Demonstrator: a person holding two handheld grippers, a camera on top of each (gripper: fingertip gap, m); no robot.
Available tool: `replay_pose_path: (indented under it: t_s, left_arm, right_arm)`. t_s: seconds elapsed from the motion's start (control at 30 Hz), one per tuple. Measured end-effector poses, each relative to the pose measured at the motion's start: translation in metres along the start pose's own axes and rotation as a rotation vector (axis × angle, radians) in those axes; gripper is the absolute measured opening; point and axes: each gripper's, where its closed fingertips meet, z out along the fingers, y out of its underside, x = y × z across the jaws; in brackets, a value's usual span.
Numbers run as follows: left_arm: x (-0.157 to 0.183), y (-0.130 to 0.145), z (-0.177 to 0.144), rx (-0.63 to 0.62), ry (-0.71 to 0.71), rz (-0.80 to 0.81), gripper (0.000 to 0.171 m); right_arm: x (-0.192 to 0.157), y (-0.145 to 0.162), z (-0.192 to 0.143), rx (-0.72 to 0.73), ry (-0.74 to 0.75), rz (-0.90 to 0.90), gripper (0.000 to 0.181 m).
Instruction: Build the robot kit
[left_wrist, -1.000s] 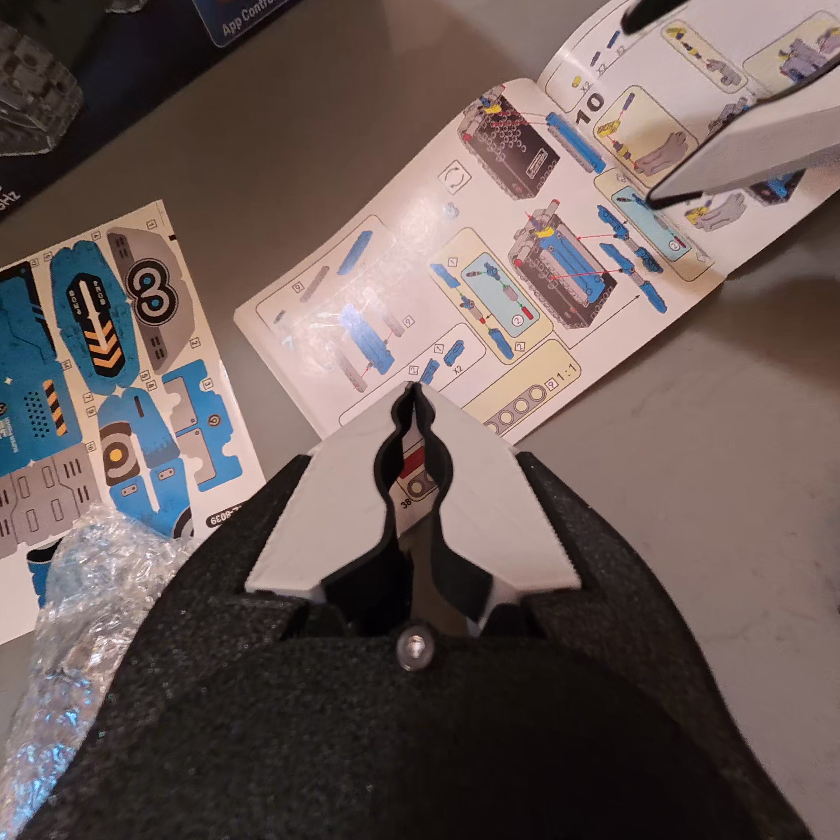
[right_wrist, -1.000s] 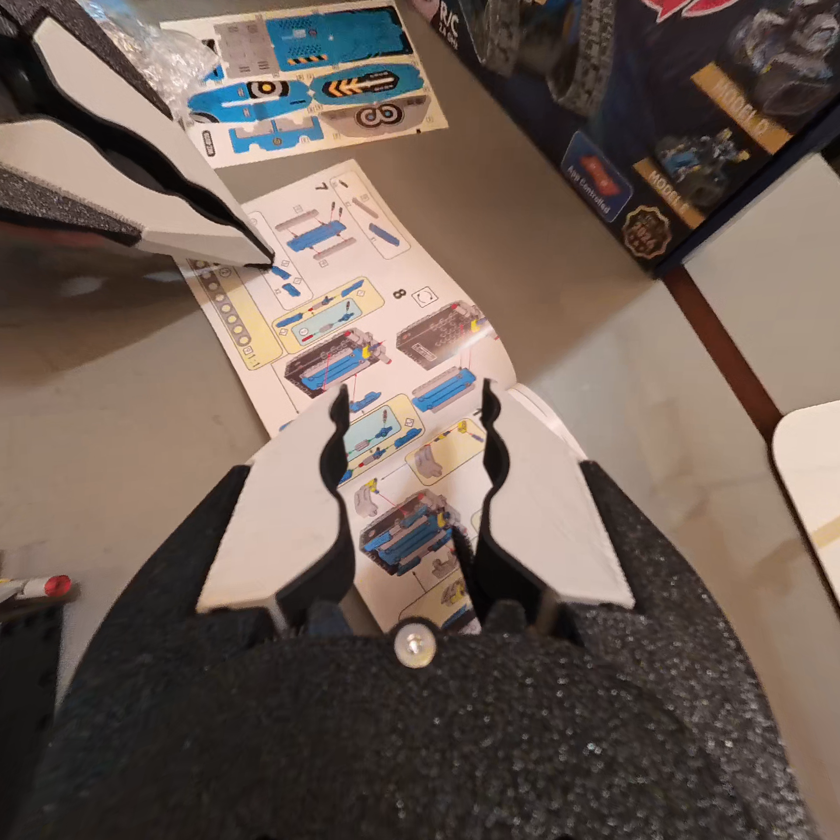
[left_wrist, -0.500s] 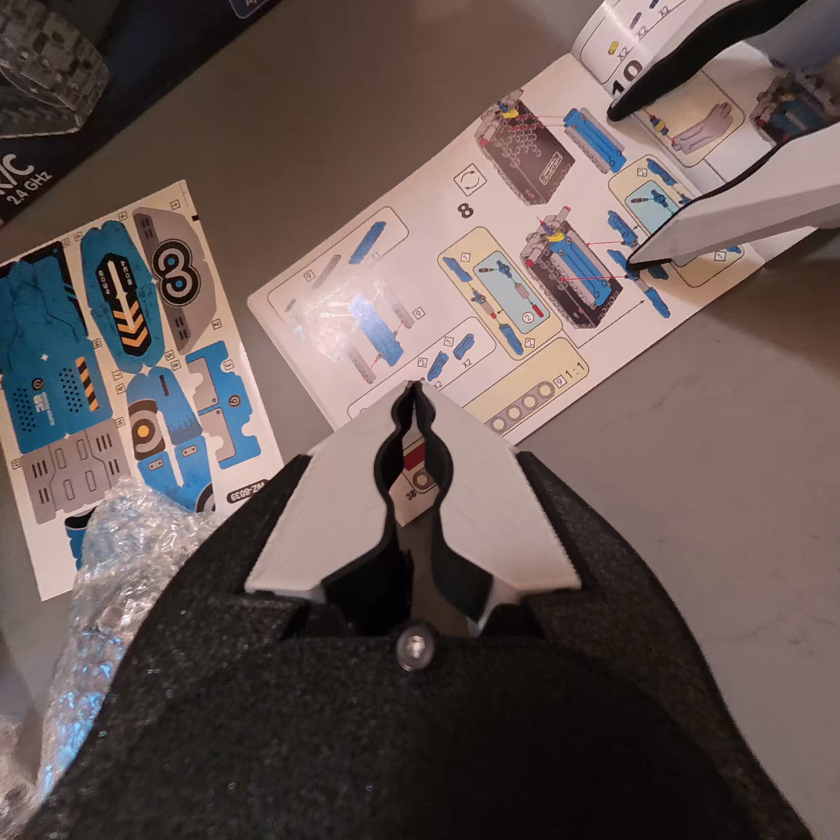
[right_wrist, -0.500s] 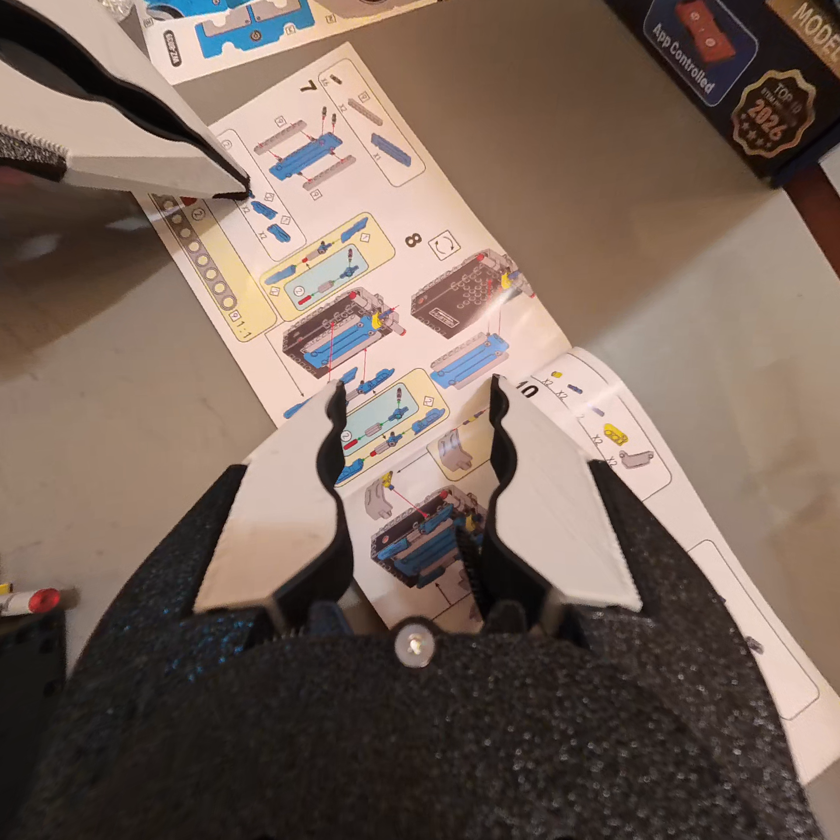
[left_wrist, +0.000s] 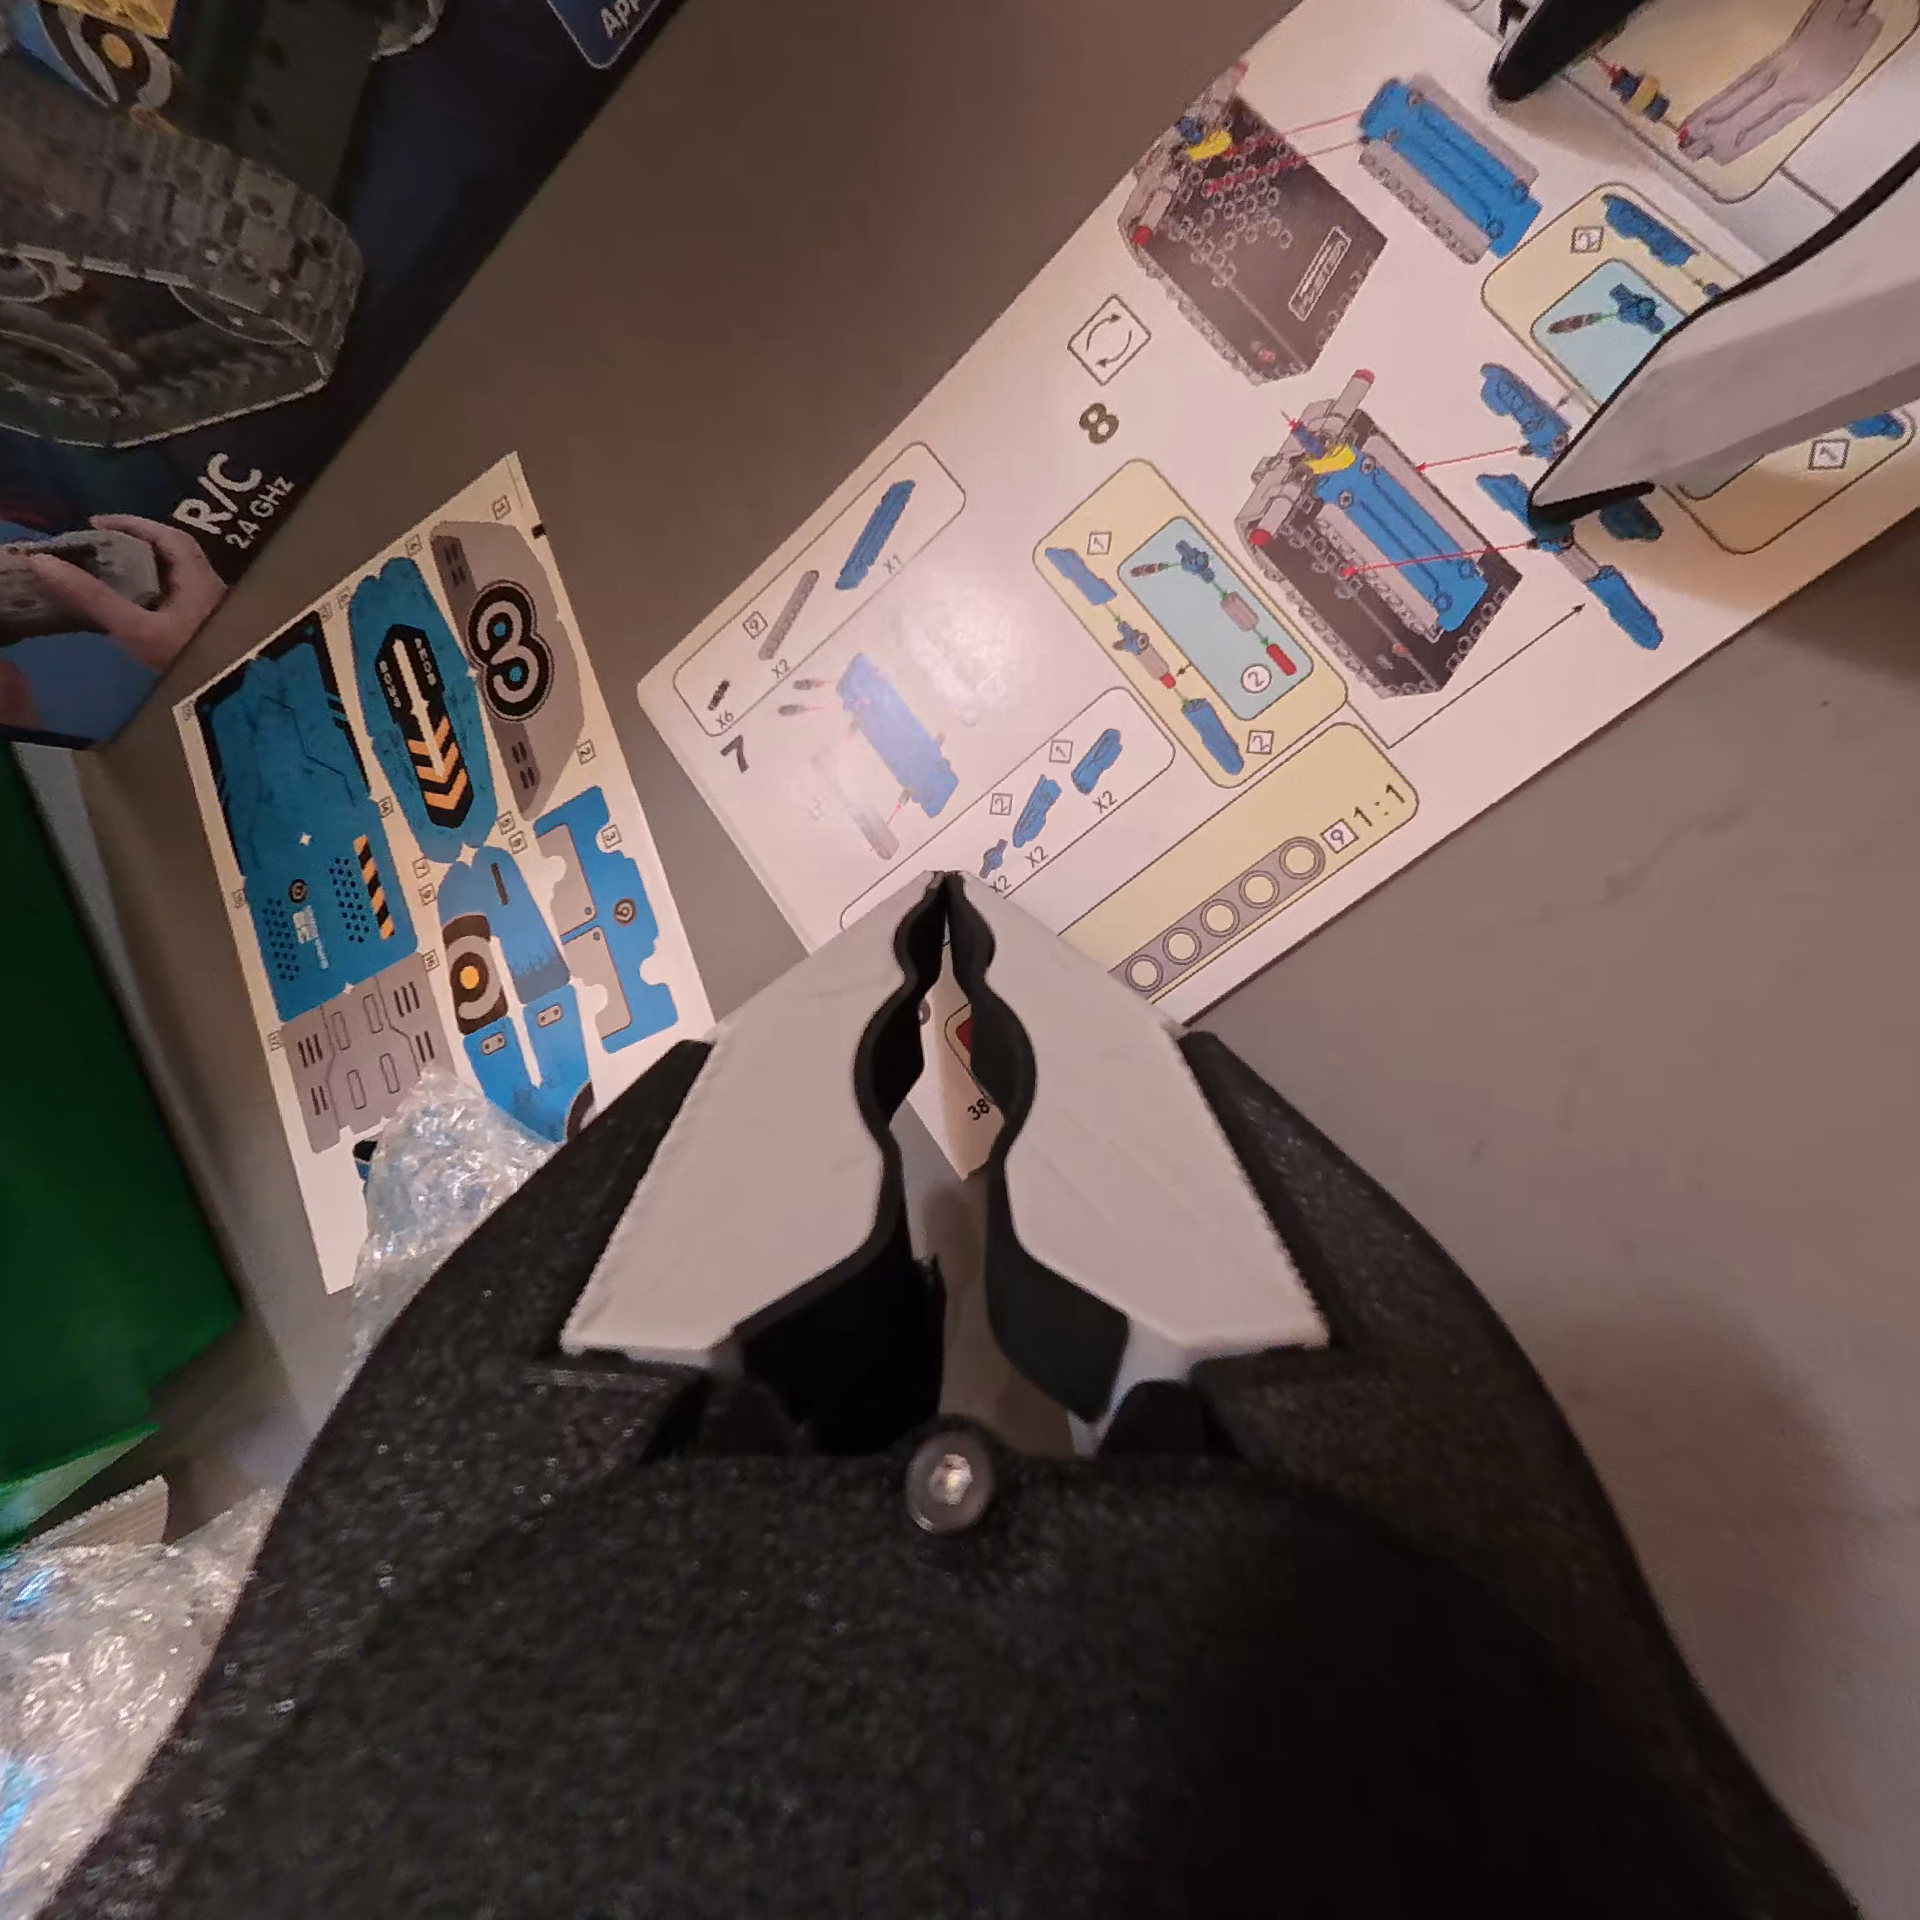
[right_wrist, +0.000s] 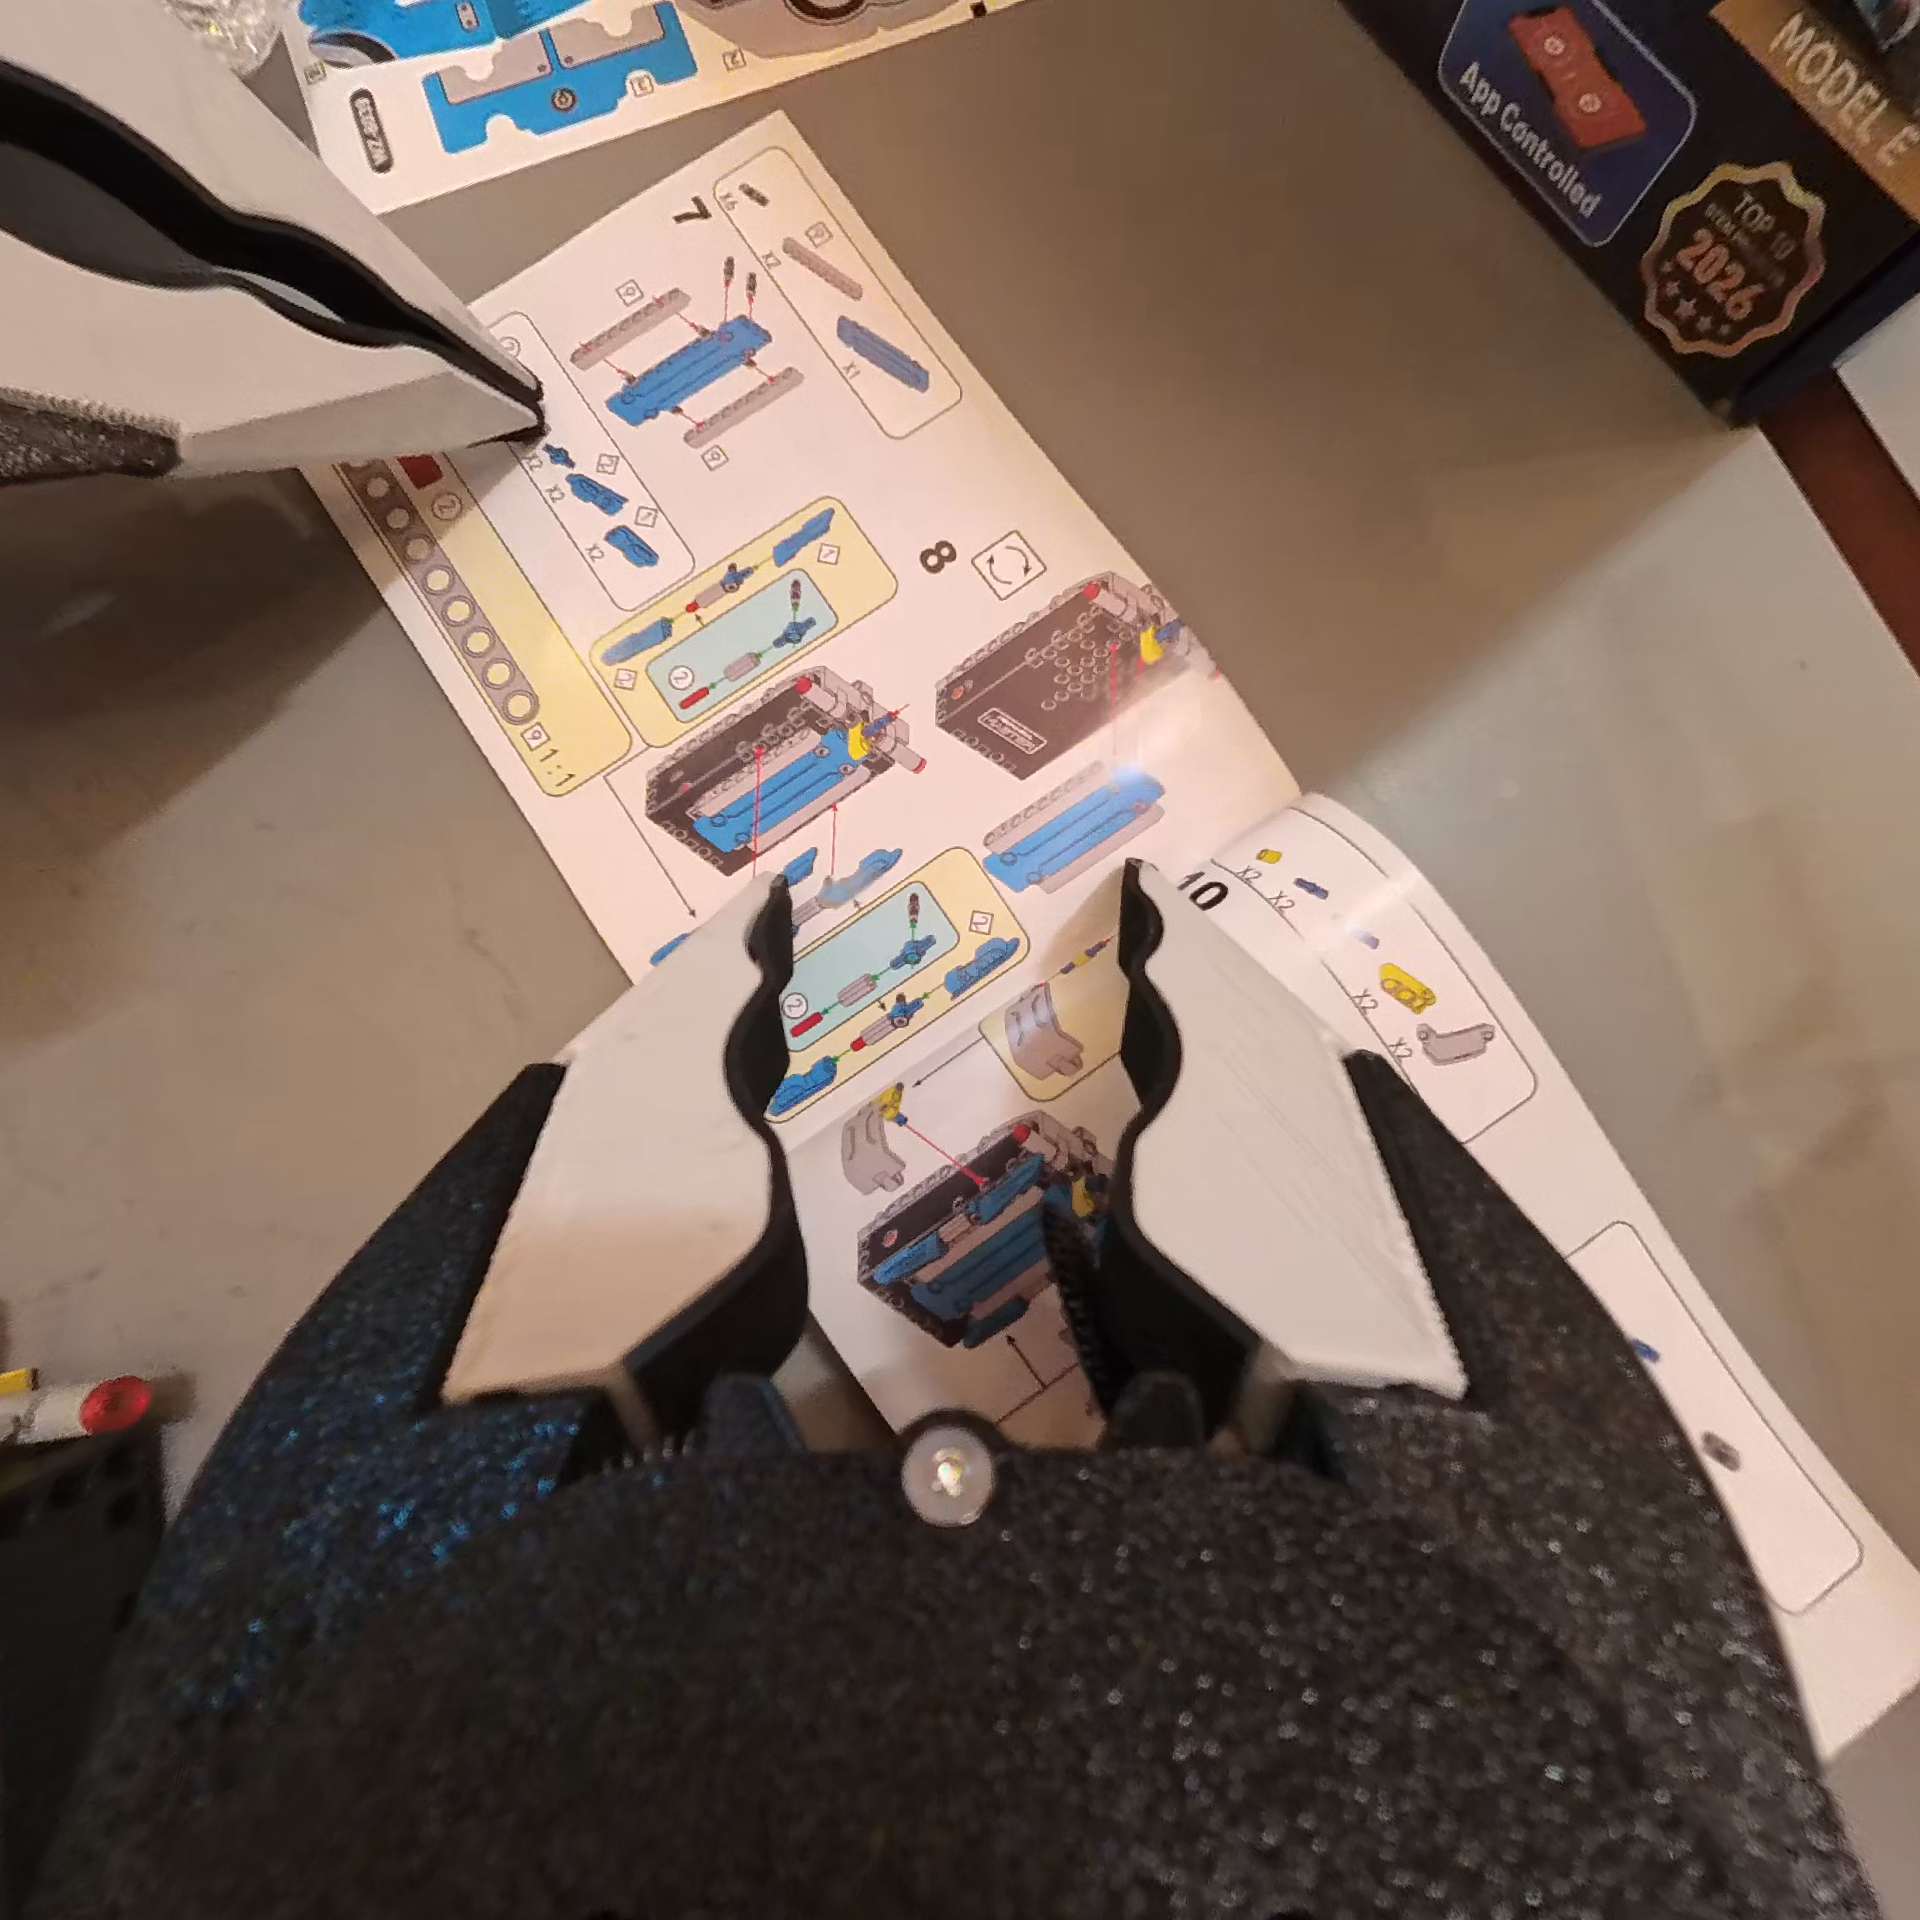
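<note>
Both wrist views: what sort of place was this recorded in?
Probably a home or hobby tabletop set up for building a brick kit. An open instruction booklet lies on the grey table, with a sticker sheet, the kit's box and bubble wrap around it.

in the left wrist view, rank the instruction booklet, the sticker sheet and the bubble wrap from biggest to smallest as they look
1. Instruction booklet: takes up the most of the picture, though cut off at the top right edge.
2. Sticker sheet: clearly smaller.
3. Bubble wrap: unsure, since the left gripper hides part of it and it lies nearer the camera.
</note>
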Motion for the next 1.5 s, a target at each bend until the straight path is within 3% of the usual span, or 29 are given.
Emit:
replay_pose_path:
  t_s: [0.1,0.23,0.37,0.53,0.83,1.03,1.13,1.17,1.5]
  left_arm:
    - [0.000,-0.001,0.000,0.001,-0.008,0.010,0.000]
    - [0.000,-0.001,0.000,0.013,-0.013,0.013,0.000]
    - [-0.001,0.000,-0.001,0.016,-0.017,0.009,0.000]
    - [-0.007,-0.005,-0.009,0.052,-0.043,-0.004,0.001]
    - [-0.003,-0.030,-0.043,0.275,0.106,-0.124,0.002]
    - [-0.023,-0.026,-0.050,0.434,0.169,-0.119,0.004]
    - [-0.005,-0.038,-0.069,0.500,0.418,-0.286,0.010]
    - [-0.003,-0.041,-0.074,0.522,0.433,-0.285,0.010]
    - [0.023,-0.025,-0.051,0.435,0.443,-0.218,0.010]
  right_arm:
    - [-0.001,-0.005,-0.012,0.002,-0.002,0.039,0.074]
    - [-0.008,-0.033,-0.078,0.115,0.051,0.090,0.062]
    - [-0.030,-0.028,-0.122,0.235,0.074,0.236,0.065]
    - [-0.034,-0.002,-0.112,0.394,0.156,0.247,0.063]
    - [-0.009,0.002,-0.126,0.413,0.277,0.228,0.057]
    - [0.005,0.019,-0.118,0.382,0.271,0.281,0.056]
    - [0.008,0.021,-0.113,0.397,0.245,0.321,0.054]
    - [0.008,0.022,-0.110,0.396,0.239,0.324,0.054]
    - [-0.004,0.025,-0.105,0.374,0.261,0.232,0.052]
